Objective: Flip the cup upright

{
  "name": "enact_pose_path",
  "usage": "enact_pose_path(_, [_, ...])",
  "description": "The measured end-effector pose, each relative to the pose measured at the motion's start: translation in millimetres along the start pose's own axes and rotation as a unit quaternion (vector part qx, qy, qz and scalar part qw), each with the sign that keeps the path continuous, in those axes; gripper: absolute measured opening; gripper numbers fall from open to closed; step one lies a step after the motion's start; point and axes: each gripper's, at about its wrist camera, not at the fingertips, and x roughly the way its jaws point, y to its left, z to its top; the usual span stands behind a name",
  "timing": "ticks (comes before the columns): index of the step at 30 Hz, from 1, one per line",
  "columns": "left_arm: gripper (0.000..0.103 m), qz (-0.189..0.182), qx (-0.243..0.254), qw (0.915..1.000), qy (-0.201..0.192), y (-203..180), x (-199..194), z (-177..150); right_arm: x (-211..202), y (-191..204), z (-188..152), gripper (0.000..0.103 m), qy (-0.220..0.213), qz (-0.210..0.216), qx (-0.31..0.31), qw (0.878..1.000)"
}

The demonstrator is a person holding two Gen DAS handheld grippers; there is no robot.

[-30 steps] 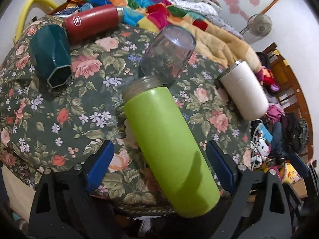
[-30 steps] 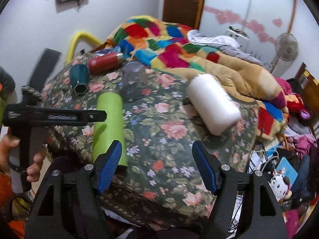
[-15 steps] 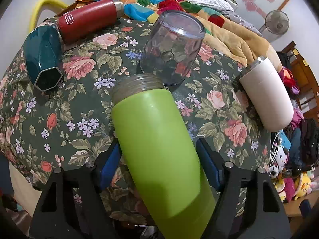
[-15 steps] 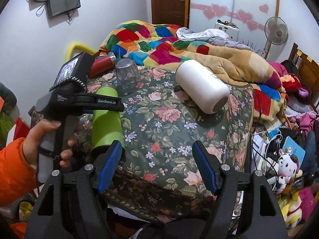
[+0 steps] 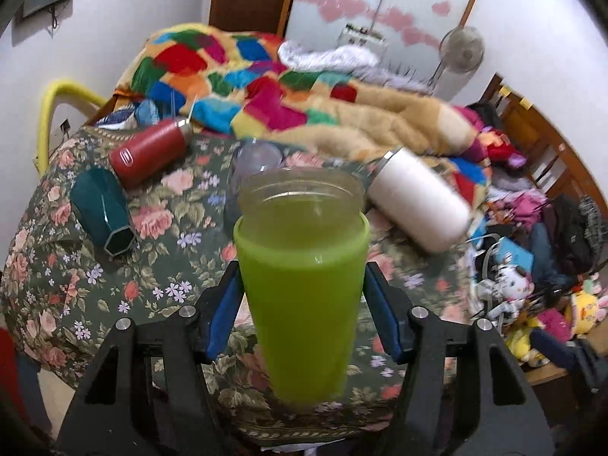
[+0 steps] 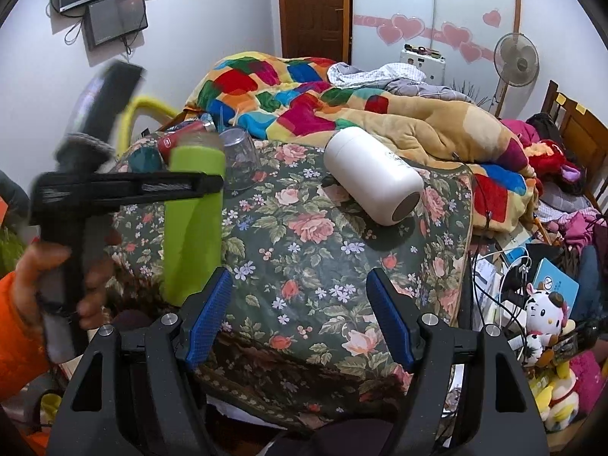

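Left tongs (image 5: pixel 302 300) grip one green cup (image 5: pixel 302 266); perhaps four others.

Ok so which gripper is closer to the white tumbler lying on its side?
Right. The right gripper hangs open, facing the white tumbler; the left gripper is farther left, clamping the green cup.

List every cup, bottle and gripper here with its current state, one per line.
Green cup: upright, mouth up, held.
Left gripper: shut on the green cup.
Right gripper: open, holding nothing.
White bottle: lying on its side.
Red bottle: lying on its side.
Teal cup: lying on its side.
Clear glass: standing upside down.
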Motion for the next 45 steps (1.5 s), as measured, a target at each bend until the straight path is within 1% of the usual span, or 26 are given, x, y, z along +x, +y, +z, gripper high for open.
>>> enact_pose_path(2, [0.062, -0.011, -0.001, 0.9999, -0.011, -2, -9, 6, -1, 1, 1, 0.07, -0.003, 0.001, -0.001, 1.0])
enact_pose_path(4, [0.062, -0.01, 0.004, 0.9996, -0.025, -9, -14, 11, -1, 1, 2, 0.07, -0.004, 0.001, -0.002, 1.0])
enact_pose_path(7, [0.062, 0.012, 0.027, 0.9982, -0.052, -20, -16, 23, 1, 3, 3, 0.07, -0.004, 0.001, -0.003, 1.0])
enact_pose_path(10, [0.062, 0.019, 0.041, 0.9972, -0.06, -25, -9, 35, 2, 2, 3, 0.07, -0.004, 0.003, 0.0, 1.0])
enact_pose_path(14, [0.062, 0.029, 0.06, 0.9963, -0.055, -30, 6, 40, 5, -2, 4, 0.07, 0.0, 0.002, 0.008, 1.0])
enact_pose_path(19, [0.062, 0.041, 0.091, 0.9933, -0.057, -37, 14, 26, 8, -8, 4, 0.07, 0.004, 0.006, 0.016, 1.0])
enact_pose_path(21, [0.062, 0.044, 0.097, 0.9928, -0.055, -37, 15, 19, 8, -8, 4, 0.07, 0.004, 0.007, 0.016, 1.0])
enact_pose_path(24, [0.062, 0.047, 0.095, 0.9936, -0.039, -35, 21, 14, 7, -7, 4, 0.07, 0.004, 0.008, 0.016, 1.0])
enact_pose_path(25, [0.062, 0.048, 0.098, 0.9931, -0.043, -35, 20, 13, 7, -7, 4, 0.07, 0.003, 0.008, 0.016, 1.0])
enact_pose_path(31, [0.062, 0.051, 0.122, 0.9905, -0.04, -41, 20, 8, 3, -7, 3, 0.07, -0.003, 0.003, 0.017, 1.0])
enact_pose_path(33, [0.063, 0.052, 0.127, 0.99, -0.032, -42, 20, 8, 0, -7, 4, 0.07, -0.006, 0.003, 0.018, 1.0])
enact_pose_path(34, [0.066, 0.053, 0.129, 0.9899, -0.026, -42, 20, 8, -2, -8, 4, 0.07, -0.008, 0.003, 0.018, 1.0])
enact_pose_path(36, [0.069, 0.042, 0.132, 0.9903, -0.006, -40, 19, 9, -7, -7, 5, 0.07, -0.014, 0.002, 0.019, 1.0])
enact_pose_path(39, [0.069, 0.026, 0.128, 0.9915, 0.001, -35, 6, 8, -18, -6, 8, 0.07, -0.028, 0.0, 0.018, 0.999])
enact_pose_path(41, [0.07, 0.02, 0.13, 0.9912, -0.011, -34, -11, 6, -28, -5, 10, 0.07, -0.041, -0.001, 0.018, 0.999])
enact_pose_path(42, [0.07, 0.018, 0.133, 0.9907, -0.019, -34, -21, 4, -35, -4, 12, 0.07, -0.05, -0.001, 0.018, 0.999])
enact_pose_path(45, [0.075, 0.016, 0.143, 0.9875, -0.063, -33, -61, 0, -53, 0, 18, 0.07, -0.077, -0.001, 0.02, 0.997])
